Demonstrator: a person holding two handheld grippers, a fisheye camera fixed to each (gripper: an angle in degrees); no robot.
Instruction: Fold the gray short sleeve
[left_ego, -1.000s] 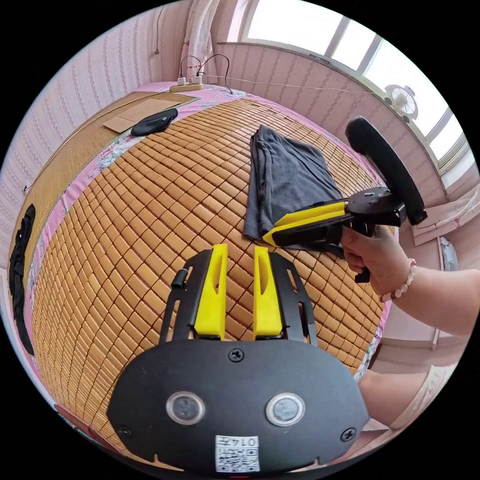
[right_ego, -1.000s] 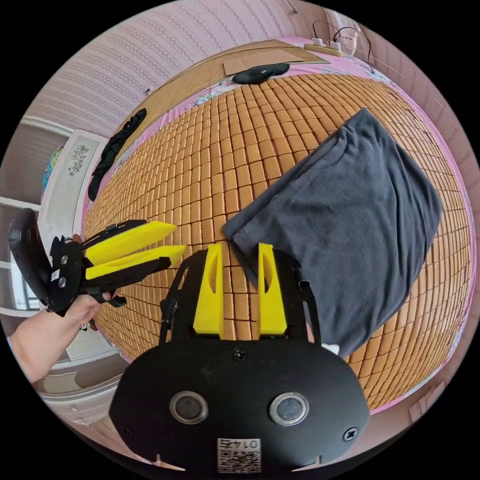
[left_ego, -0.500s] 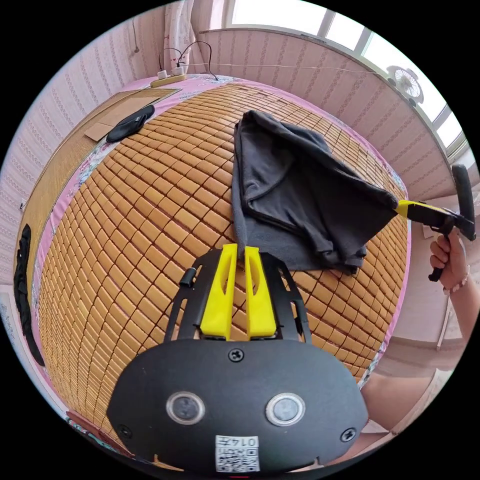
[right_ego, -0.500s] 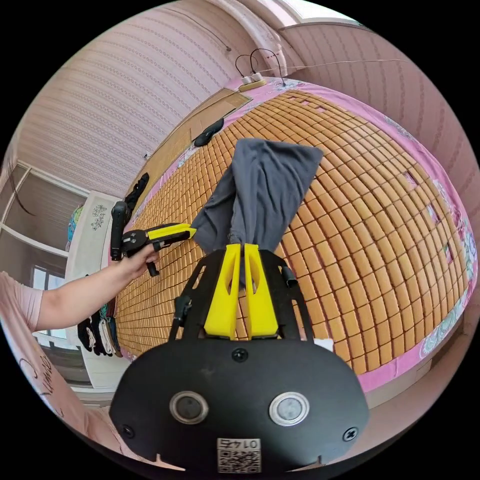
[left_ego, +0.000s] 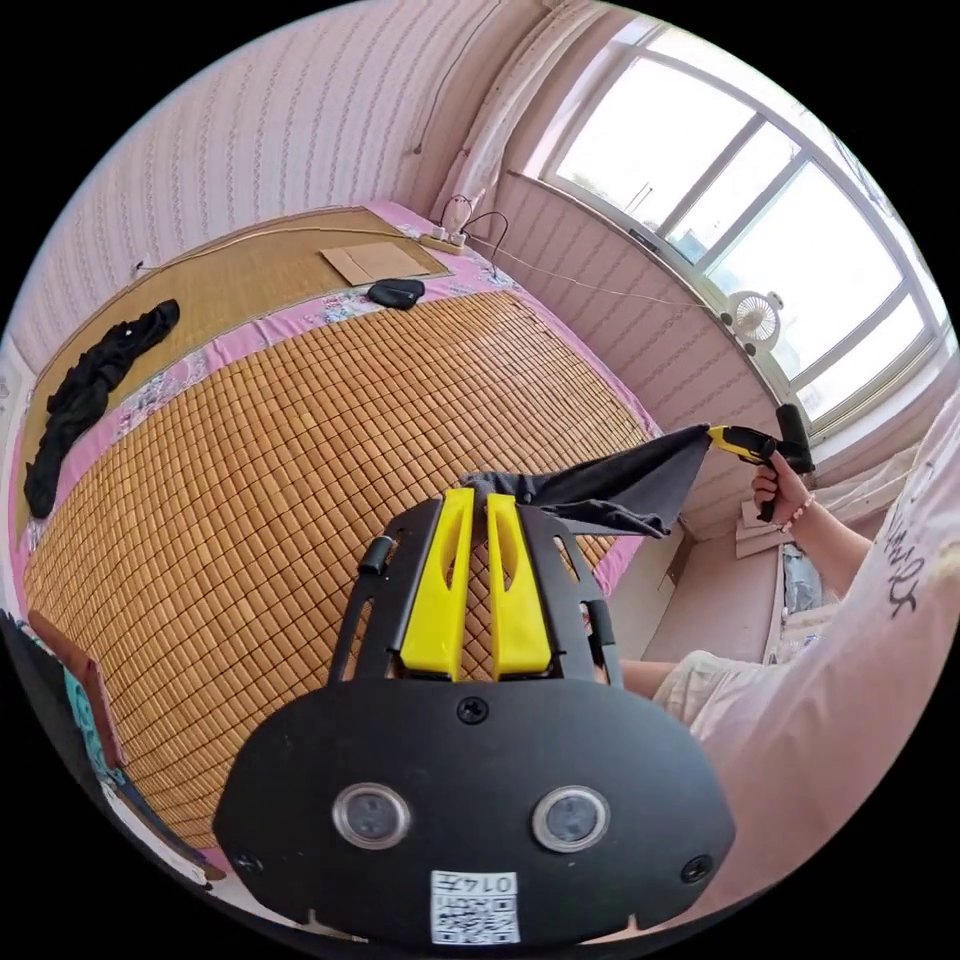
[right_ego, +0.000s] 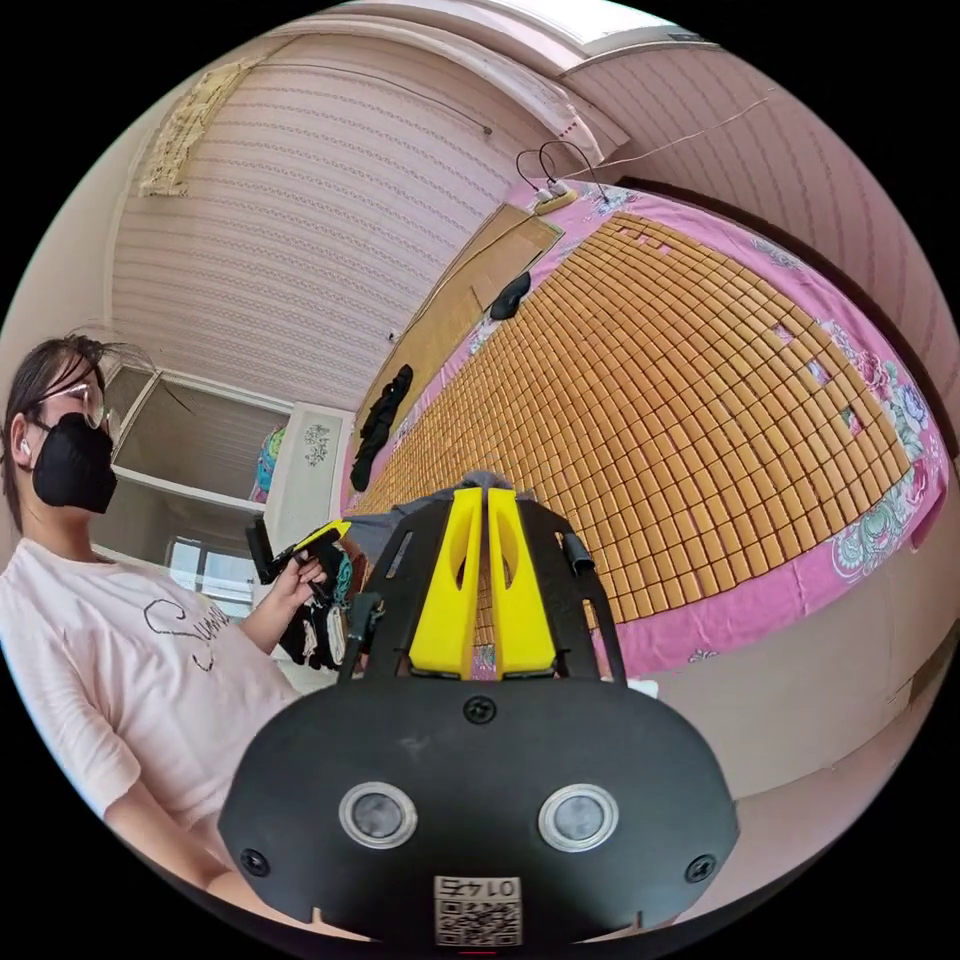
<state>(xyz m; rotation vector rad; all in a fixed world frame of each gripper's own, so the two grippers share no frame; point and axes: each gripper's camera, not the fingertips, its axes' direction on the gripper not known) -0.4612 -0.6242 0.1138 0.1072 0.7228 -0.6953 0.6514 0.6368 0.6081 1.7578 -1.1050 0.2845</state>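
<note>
The gray short sleeve (left_ego: 620, 485) hangs in the air, stretched taut between both grippers above the near edge of the bed. My left gripper (left_ego: 481, 495) is shut on one corner of it. The right gripper (left_ego: 722, 435), held in a hand, pinches the other end. In the right gripper view, my right gripper (right_ego: 485, 492) is shut on gray cloth that bunches at its tips. The gray short sleeve (right_ego: 385, 522) runs leftward to the left gripper (right_ego: 335, 528), which a hand holds.
A bamboo tile mat (left_ego: 300, 430) covers the bed, with a pink floral sheet (right_ego: 860, 520) at its borders. A black garment (left_ego: 90, 385), a small black item (left_ego: 397, 292) and a power strip (left_ego: 445, 238) lie at the far side. The person (right_ego: 130, 650) stands beside the bed.
The shirt has gone from lying on the mat to being lifted clear and pulled taut between the two grippers. Both hands have drawn back toward the bed's near edge.
</note>
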